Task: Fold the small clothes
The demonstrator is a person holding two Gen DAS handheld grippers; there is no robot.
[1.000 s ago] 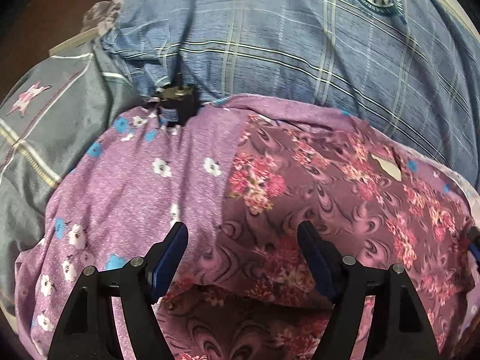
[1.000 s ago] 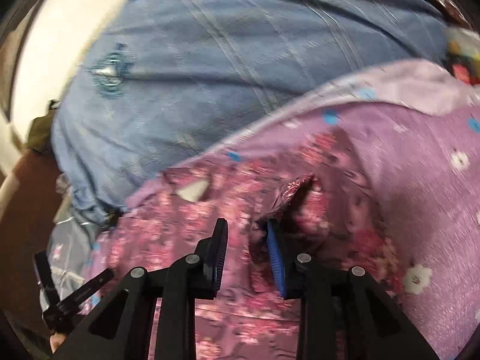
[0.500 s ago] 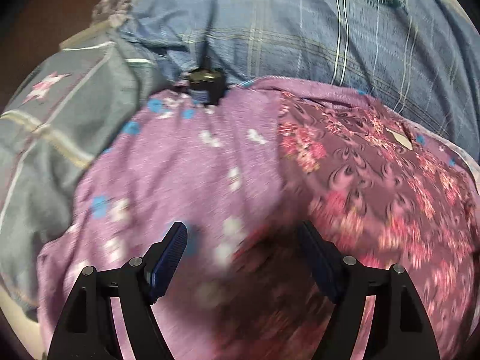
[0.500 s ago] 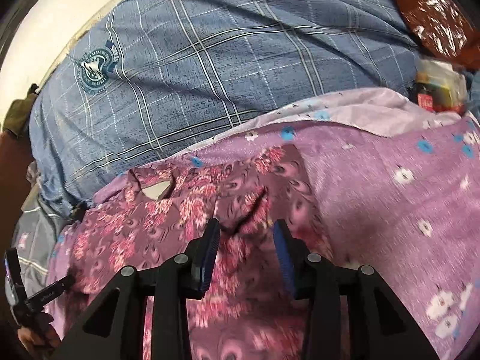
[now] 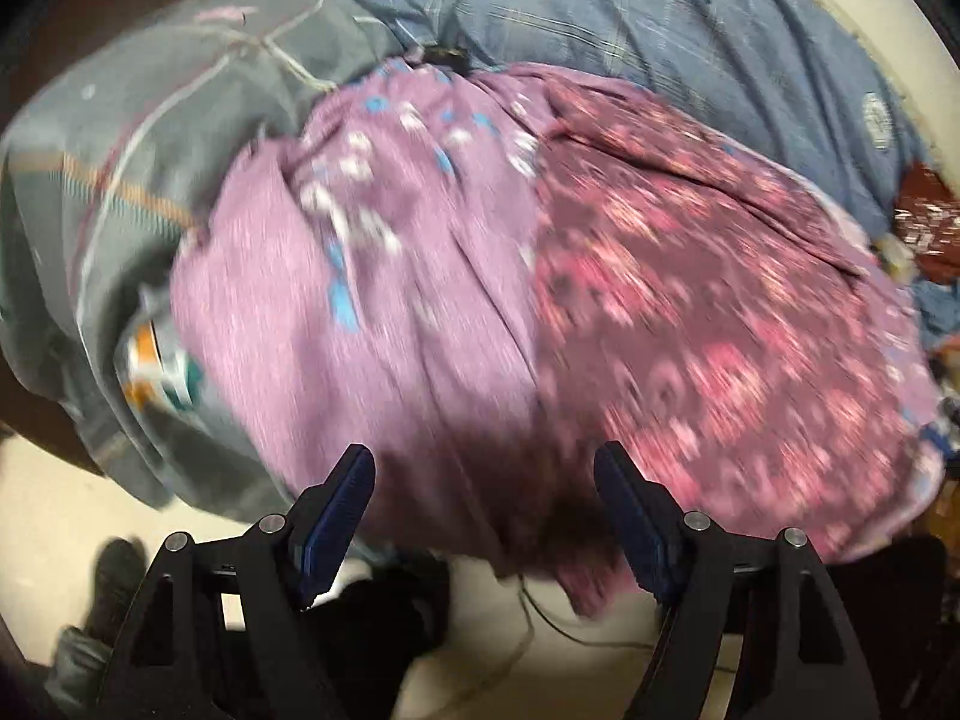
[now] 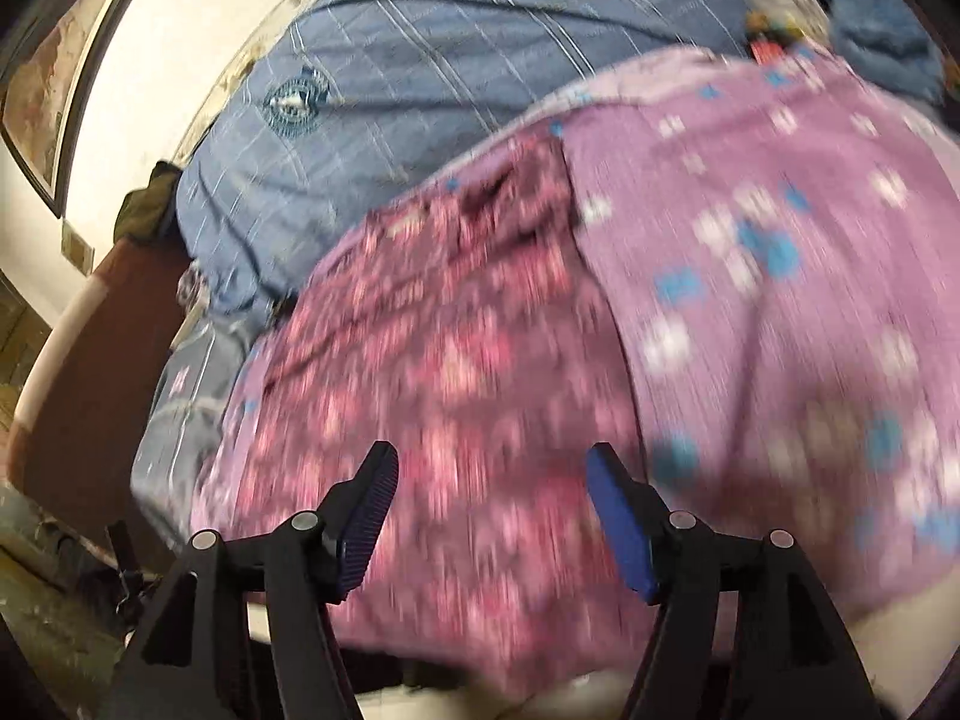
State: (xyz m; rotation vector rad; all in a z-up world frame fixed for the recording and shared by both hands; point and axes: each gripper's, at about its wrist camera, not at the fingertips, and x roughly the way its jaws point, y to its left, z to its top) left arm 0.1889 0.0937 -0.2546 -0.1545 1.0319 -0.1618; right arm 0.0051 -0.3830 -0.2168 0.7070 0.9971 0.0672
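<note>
A maroon garment with pink flowers (image 5: 708,312) (image 6: 456,372) lies spread on a lilac sheet with white and blue flowers (image 5: 336,300) (image 6: 780,276). Both views are motion-blurred. My left gripper (image 5: 483,480) is open over the near edge of the bed, where lilac sheet and maroon garment meet, with nothing between its fingers. My right gripper (image 6: 489,477) hangs above the garment's near part; its jaws are opening and no cloth sits between them.
A blue checked bedcover (image 5: 660,18) (image 6: 420,78) lies beyond the lilac sheet. Grey bedding with stripes (image 5: 120,168) is bunched at the left. Pale floor (image 5: 54,516) and a dark foot (image 5: 114,582) show below the bed edge. A cream wall (image 6: 180,42) stands behind.
Both grippers pulled back toward the bed's near edge, so floor now shows. My right gripper let go of the pinched maroon cloth and widened. The left stayed open.
</note>
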